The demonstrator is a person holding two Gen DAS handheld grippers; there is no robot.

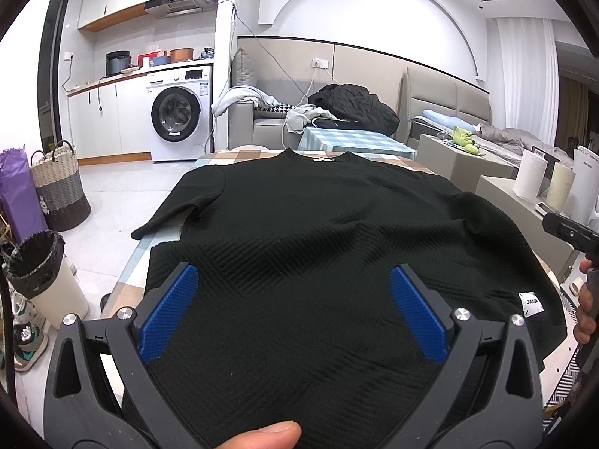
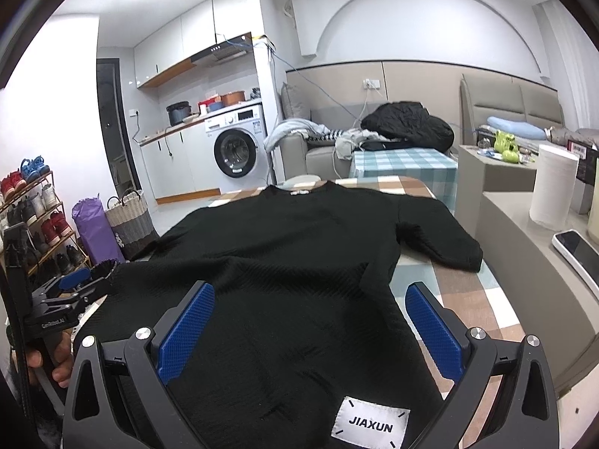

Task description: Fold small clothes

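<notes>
A black ribbed short-sleeved top lies flat on a checked table, collar at the far end, hem towards me. It also shows in the right wrist view, with a white JIAXUN label at the hem. My left gripper is open, its blue pads spread wide over the hem's left part. My right gripper is open over the hem's right part, near the label. Neither holds the cloth. The left gripper also shows at the left edge of the right wrist view.
A bin and woven basket stand on the floor to the left. A grey counter with paper rolls and a phone borders the table's right side. A sofa with clothes is beyond.
</notes>
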